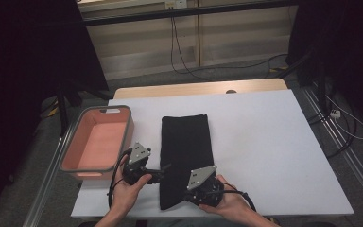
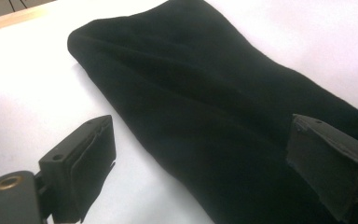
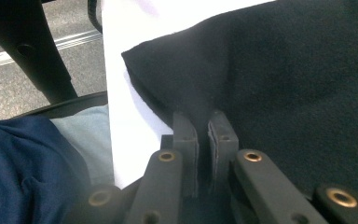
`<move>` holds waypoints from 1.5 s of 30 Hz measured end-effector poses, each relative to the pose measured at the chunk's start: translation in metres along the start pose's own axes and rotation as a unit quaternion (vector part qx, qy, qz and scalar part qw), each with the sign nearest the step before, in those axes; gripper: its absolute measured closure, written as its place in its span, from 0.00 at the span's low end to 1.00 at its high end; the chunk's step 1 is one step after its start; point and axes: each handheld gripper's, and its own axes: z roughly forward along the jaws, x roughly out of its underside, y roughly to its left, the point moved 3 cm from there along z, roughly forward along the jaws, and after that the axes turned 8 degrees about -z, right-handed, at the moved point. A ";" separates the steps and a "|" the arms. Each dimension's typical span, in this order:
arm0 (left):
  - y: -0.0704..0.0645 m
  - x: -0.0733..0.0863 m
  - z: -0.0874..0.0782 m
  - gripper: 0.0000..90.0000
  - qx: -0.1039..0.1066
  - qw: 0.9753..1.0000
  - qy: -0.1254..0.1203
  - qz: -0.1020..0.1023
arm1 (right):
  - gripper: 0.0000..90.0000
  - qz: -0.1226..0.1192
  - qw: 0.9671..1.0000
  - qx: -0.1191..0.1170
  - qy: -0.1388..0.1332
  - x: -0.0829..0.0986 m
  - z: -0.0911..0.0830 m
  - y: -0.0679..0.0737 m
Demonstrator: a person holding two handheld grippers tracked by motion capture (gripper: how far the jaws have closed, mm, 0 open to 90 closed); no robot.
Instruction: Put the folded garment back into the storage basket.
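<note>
At the left of the white table (image 1: 274, 142) a pink bin (image 1: 99, 142) is set, and just beside it the folded black cloth (image 1: 185, 156) is laid with its long axis running away from the person. The left gripper (image 2: 205, 168) is held wide open astride the cloth's near left edge, nothing yet gripped. The right gripper (image 3: 203, 135) is closed on the cloth's near edge, a small fold being pinched between its pads.

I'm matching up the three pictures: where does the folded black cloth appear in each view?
High view: black cloth lies lengthwise at table centre, right of the pink bin.
Left gripper view: it runs diagonally from top centre to lower right.
Right gripper view: upper right, pinched between the jaws.
Shared landmark: white tabletop.
</note>
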 end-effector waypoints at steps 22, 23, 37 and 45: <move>0.026 -0.045 0.039 0.09 0.002 1.000 -0.014 -0.003 | 0.94 0.011 1.000 -0.021 -0.013 -0.005 0.000 0.004; 0.028 -0.047 0.041 0.09 0.000 1.000 -0.014 -0.005 | 0.94 0.010 1.000 -0.024 -0.015 -0.004 0.000 0.004; 0.049 -0.071 0.079 0.26 -0.032 0.998 0.001 -0.053 | 0.94 0.005 0.999 -0.031 -0.019 -0.006 -0.002 0.010; 0.075 -0.068 0.102 0.48 -0.066 0.995 0.023 -0.072 | 0.94 0.004 0.999 -0.032 -0.018 -0.005 0.000 0.010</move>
